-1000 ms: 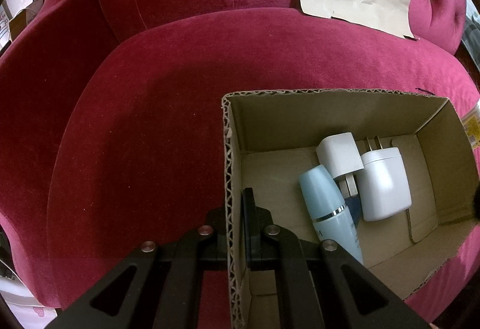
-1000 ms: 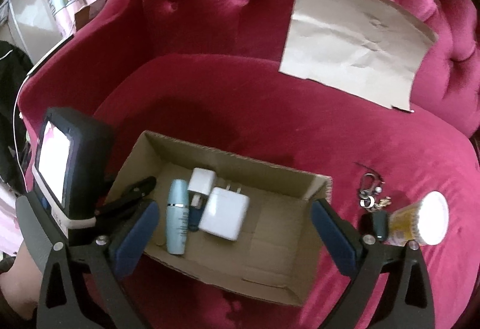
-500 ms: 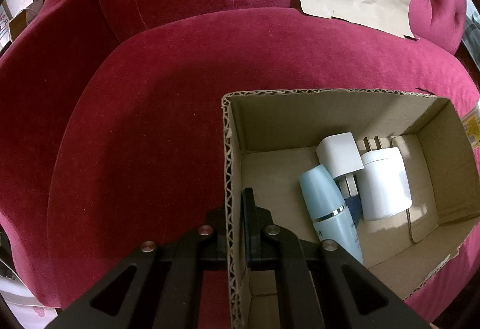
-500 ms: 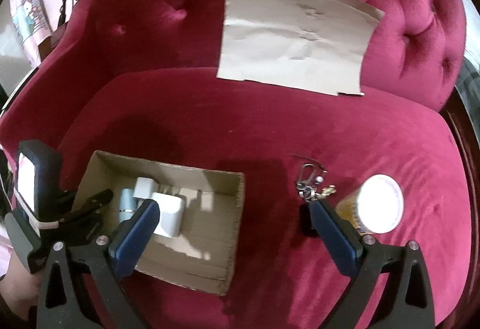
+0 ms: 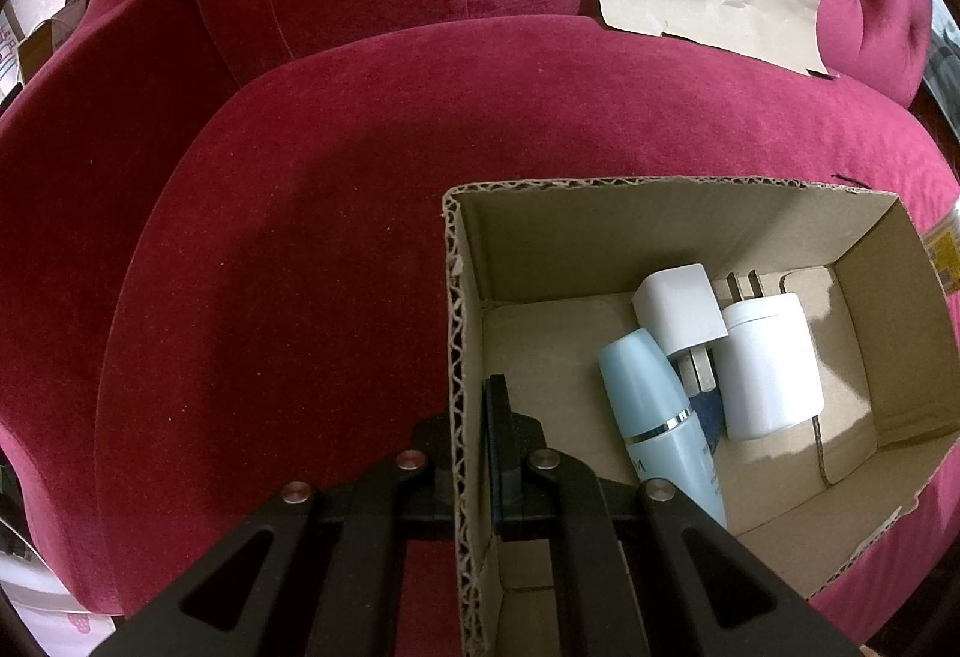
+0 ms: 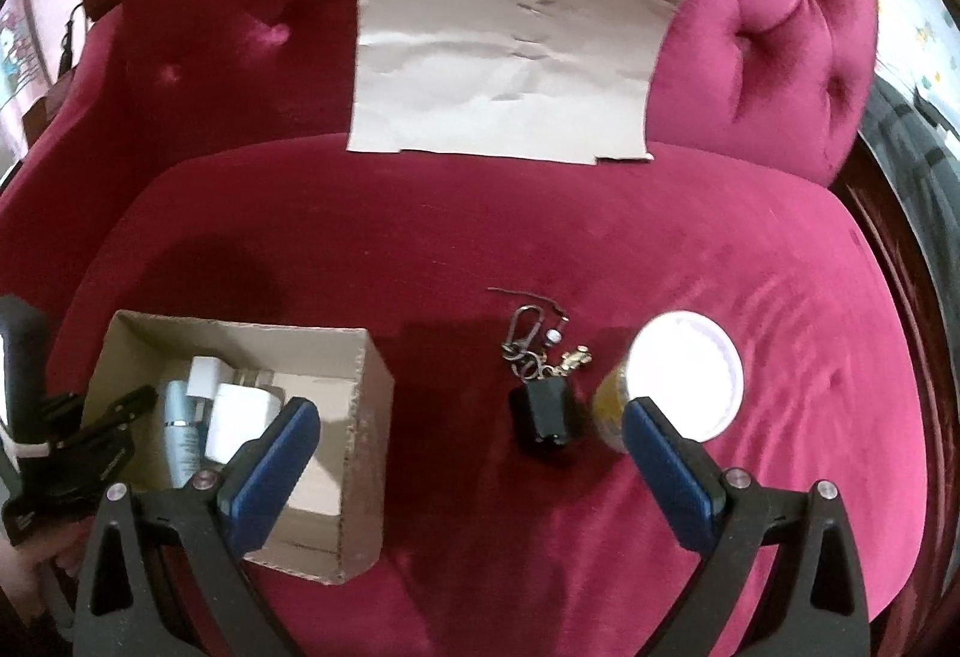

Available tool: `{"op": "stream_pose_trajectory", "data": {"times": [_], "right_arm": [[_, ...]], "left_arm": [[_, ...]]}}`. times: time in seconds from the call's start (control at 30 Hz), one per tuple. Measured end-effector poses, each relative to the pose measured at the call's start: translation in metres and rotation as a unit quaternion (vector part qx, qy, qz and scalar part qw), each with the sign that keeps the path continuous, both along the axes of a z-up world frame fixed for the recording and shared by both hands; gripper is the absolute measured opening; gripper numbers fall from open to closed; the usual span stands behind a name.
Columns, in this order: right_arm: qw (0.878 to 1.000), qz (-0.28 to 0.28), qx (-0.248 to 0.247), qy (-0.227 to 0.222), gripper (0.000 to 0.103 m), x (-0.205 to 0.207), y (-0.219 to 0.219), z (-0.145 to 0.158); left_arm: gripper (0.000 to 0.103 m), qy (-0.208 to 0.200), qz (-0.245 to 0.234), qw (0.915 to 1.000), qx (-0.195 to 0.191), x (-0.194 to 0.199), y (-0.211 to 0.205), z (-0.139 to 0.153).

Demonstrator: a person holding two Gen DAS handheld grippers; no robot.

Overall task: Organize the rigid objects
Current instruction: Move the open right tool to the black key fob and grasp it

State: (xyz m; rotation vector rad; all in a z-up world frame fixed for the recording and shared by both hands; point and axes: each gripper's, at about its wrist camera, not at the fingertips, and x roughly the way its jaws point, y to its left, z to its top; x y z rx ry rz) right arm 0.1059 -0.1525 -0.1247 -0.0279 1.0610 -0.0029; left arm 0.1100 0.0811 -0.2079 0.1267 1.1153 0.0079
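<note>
Two grippers worked over a crimson velvet sofa seat (image 6: 540, 237). The left gripper (image 5: 471, 453) was clamped narrow on the left wall of an open cardboard box (image 5: 600, 231), one finger inside and one outside; in the right wrist view that box (image 6: 366, 417) sat toward the seat's front left corner. Inside it lay a pale blue bottle (image 5: 657, 417), a small white charger (image 5: 681, 309) and a larger white charger (image 5: 768, 363), crowded against each other near the box's middle, with bare cardboard floor at its right end. The right gripper (image 6: 468, 447) hung wide open above the seat's front edge, its blue pads (image 6: 672, 471) spread either side of a black key fob with keyring (image 6: 543, 399). Just right of the fob, touching or nearly so, lay a yellow jar with a white lid (image 6: 684, 375), close beside the right pad. Open velvet separated the box from the fob, and more stretched back to the cushion's rear edge, where a creased brown paper sheet (image 6: 504, 57) leaned against the tufted backrest (image 6: 780, 27).
</note>
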Motion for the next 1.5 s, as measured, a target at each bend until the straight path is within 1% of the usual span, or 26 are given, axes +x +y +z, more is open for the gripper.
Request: {"op": "stream_pose_trajectory", "data": {"times": [0.33,0.57,0.73,1.13,1.23,1.3,1.33,1.4,1.43,1.5], "right_arm": [[0.999,-0.028,0.011,0.014,0.103,-0.001,-0.02,-0.016],[0.998,-0.049,0.04,0.028,0.103,0.001,-0.031,-0.03],[0.996,-0.062,0.05,0.034,0.103,0.006,-0.04,-0.041],[0.995,-0.078,0.055,0.036,0.098,0.016,-0.045,-0.058],[0.994,-0.08,0.057,0.041,0.09,0.019,-0.045,-0.062],[0.995,-0.079,0.052,0.043,0.08,0.021,-0.044,-0.065],[0.995,-0.079,0.05,0.044,0.077,0.022,-0.044,-0.066],[0.995,-0.078,0.049,0.048,0.067,0.024,-0.044,-0.069],[0.995,-0.079,0.047,0.049,0.065,0.025,-0.045,-0.07],[0.995,-0.084,0.036,0.05,0.055,0.026,-0.046,-0.072]], "left_arm": [[0.005,0.0,0.0,1.0,0.0,0.0,0.0,0.0],[0.005,0.001,0.001,1.0,0.0,0.0,-0.001,-0.001],[0.005,0.0,-0.001,1.0,0.001,0.0,-0.002,-0.001],[0.005,0.001,-0.001,1.0,0.001,0.0,-0.003,-0.001],[0.005,0.001,-0.002,1.0,0.002,0.0,-0.003,-0.001],[0.005,0.001,-0.002,1.0,0.001,0.0,-0.003,-0.001],[0.005,0.001,-0.001,1.0,0.001,0.0,-0.003,-0.001],[0.005,0.001,-0.002,1.0,0.001,0.0,-0.003,-0.001],[0.005,0.002,-0.002,1.0,0.001,0.0,-0.003,-0.001],[0.005,0.002,-0.002,1.0,0.001,0.0,-0.003,-0.001]]}}
